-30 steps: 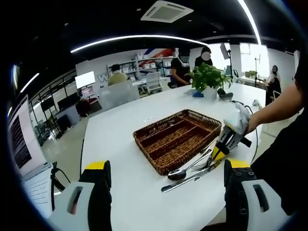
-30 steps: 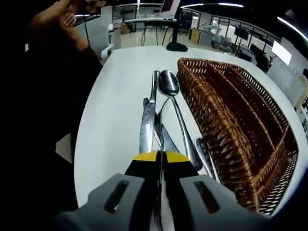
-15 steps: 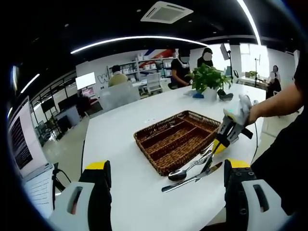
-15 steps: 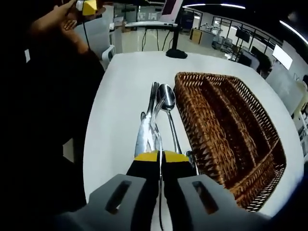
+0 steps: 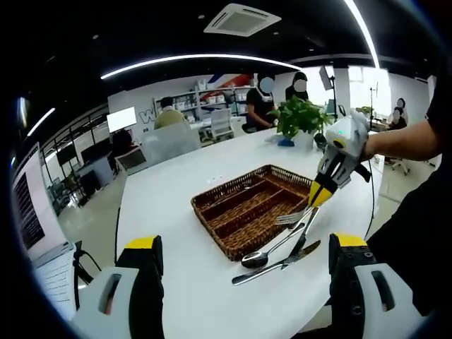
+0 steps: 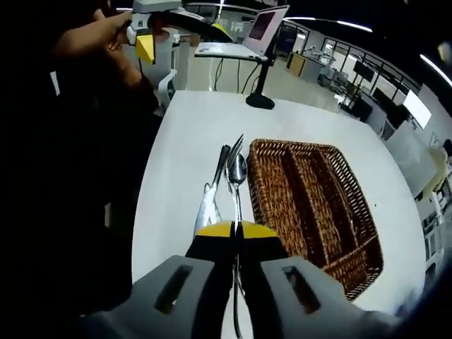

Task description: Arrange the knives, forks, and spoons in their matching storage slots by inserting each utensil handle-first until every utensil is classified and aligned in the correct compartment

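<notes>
- The fork (image 5: 293, 217) hung above the table (image 5: 176, 205) at centre right of the left gripper view, tines toward the basket (image 5: 244, 212), its handle clamped between the jaws of the right gripper (image 5: 319, 195).
- In the right gripper view the fork (image 6: 235, 183) ran up the middle of the frame from the closed yellow jaw tips of that gripper (image 6: 236, 229), its tines ending at centre, over the spoon.
- The spoon (image 5: 267, 251) and the knife (image 5: 277, 263) lay on the table below the raised fork, just beside the basket's near edge, lower centre-right of the left gripper view.
- In the right gripper view the spoon (image 6: 238, 168) and knife (image 6: 207, 208) lay left of the basket (image 6: 311, 212), close together, the fork crossing in front of them.
- The basket was a brown wicker tray with long divided slots; I could not tell any utensil inside it.
- The left gripper (image 5: 244, 247) had its jaws wide apart at the bottom of its own view, holding nothing.
- A potted plant (image 5: 302, 120) stood on the table's far end, upper right, well apart from the basket.
- A laptop (image 5: 35, 233) sat at the left edge; people stood in the background behind the table.
</notes>
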A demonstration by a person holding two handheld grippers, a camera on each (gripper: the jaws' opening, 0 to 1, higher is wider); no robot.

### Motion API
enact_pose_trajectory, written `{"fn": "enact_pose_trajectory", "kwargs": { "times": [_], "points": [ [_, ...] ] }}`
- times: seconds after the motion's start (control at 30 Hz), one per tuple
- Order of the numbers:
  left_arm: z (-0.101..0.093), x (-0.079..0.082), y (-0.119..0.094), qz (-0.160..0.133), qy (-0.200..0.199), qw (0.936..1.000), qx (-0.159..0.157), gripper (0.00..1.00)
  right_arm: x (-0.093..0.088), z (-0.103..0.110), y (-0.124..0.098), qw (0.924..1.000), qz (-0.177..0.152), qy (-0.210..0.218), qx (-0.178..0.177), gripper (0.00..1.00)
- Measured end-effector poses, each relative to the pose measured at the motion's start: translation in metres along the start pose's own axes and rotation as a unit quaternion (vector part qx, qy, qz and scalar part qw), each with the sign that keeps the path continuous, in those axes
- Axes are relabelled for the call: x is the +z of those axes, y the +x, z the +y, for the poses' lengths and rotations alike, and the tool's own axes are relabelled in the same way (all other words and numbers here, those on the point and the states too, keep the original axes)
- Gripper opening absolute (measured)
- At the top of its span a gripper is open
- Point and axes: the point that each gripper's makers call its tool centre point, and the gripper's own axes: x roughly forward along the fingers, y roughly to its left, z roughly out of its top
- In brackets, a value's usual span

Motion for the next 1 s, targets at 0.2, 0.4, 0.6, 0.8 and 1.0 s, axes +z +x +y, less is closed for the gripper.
{"fn": "enact_pose_trajectory", "kwargs": {
  "times": [0.2,0.4,0.6,0.8,1.0],
  "points": [
    [-0.001,0.005,0.000,-0.010,-0.003,0.9999,-0.002,0.99,0.020,-0.002,-0.022,0.9998,0.000,-0.020,-0.006,0.00],
    [-0.006,0.004,0.001,-0.003,0.000,1.0000,-0.009,0.99,0.030,-0.007,-0.037,0.9993,-0.002,-0.034,-0.019,0.00],
    [-0.003,0.005,0.002,-0.001,-0.004,1.0000,-0.007,0.99,0.041,-0.004,-0.047,0.9988,-0.008,-0.042,-0.022,0.00],
    [-0.002,0.005,0.002,-0.004,-0.009,0.9999,-0.005,0.99,0.045,-0.003,-0.049,0.9985,-0.007,-0.049,-0.024,0.00],
    [-0.002,0.004,0.000,-0.006,-0.014,0.9999,-0.004,0.99,0.047,-0.004,-0.050,0.9978,-0.008,-0.059,-0.028,0.00]
  ]
}}
